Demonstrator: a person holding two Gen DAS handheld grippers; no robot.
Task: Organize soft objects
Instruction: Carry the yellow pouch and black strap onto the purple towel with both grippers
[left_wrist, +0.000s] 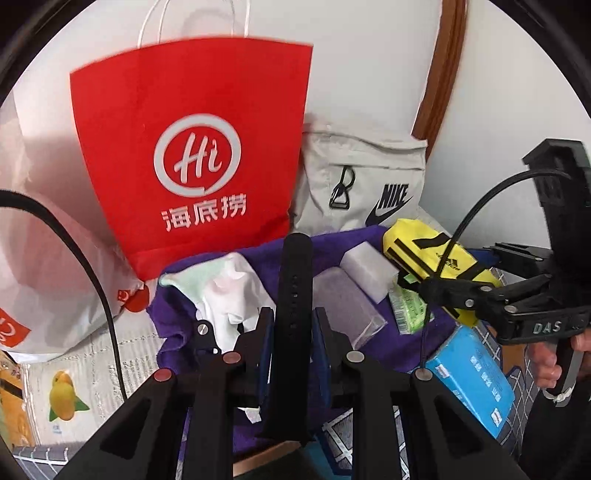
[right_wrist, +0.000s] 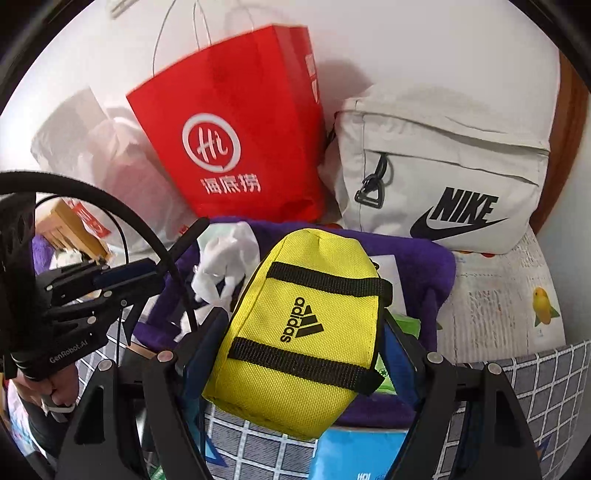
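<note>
A black strap (left_wrist: 295, 295) is clamped upright in the left claw (left_wrist: 293, 325), pinched near its lower part so that the long end stands clear above the purple towel (left_wrist: 258, 254). The yellow pouch (right_wrist: 306, 332) is clamped in the right claw (right_wrist: 306, 354), whose jaws are spread wide because the pouch is bulky; it is gripped across its sides and is carried above the same towel. Both things are held off the towel, probably so that they can be carried to a container. Behind the towel, a red paper bag (left_wrist: 192, 155) is propped against the wall, with a grey shoulder bag (right_wrist: 443, 166) beside it; either may be meant as the destination, though that cannot be told. A white cloth (left_wrist: 229, 291), two clear blocks and a blue packet (left_wrist: 472, 376) are left on or just beside the towel.
</note>
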